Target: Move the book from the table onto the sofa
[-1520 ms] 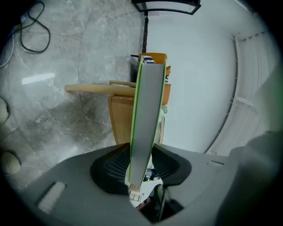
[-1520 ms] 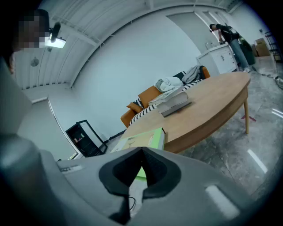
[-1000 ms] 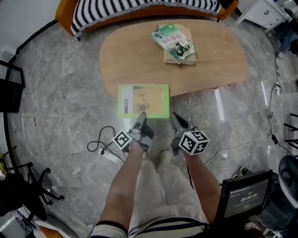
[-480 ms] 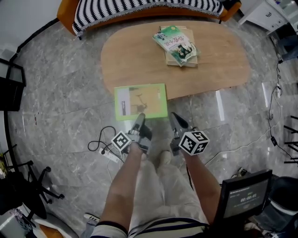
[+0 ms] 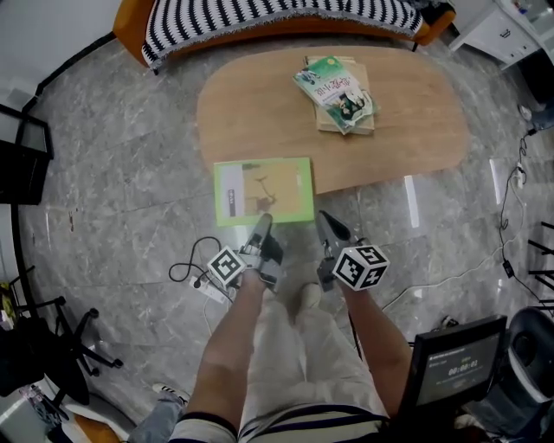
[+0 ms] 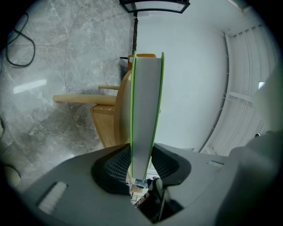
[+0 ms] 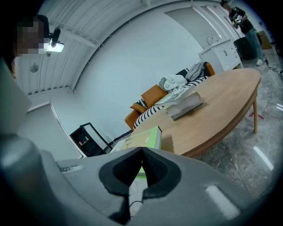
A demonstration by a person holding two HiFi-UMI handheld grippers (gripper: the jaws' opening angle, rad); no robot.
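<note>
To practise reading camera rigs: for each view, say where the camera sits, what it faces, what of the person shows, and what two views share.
Head view: on the head, facing down at the wooden table; forearms, legs, left gripper, right gripper show.
Left gripper view: on that gripper, along jaws shut on the green book; only its body shows.
Right gripper view: on that gripper, across the table to the sofa; empty shut jaws show.
Shared: the green book, in all three.

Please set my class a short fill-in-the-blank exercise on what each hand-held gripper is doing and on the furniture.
The left hand-held gripper is shut on the ____ book.
The right hand-held gripper is shut and holds ____.
The sofa beyond the table has a ____ cover.
Missing: green; nothing; striped.
</note>
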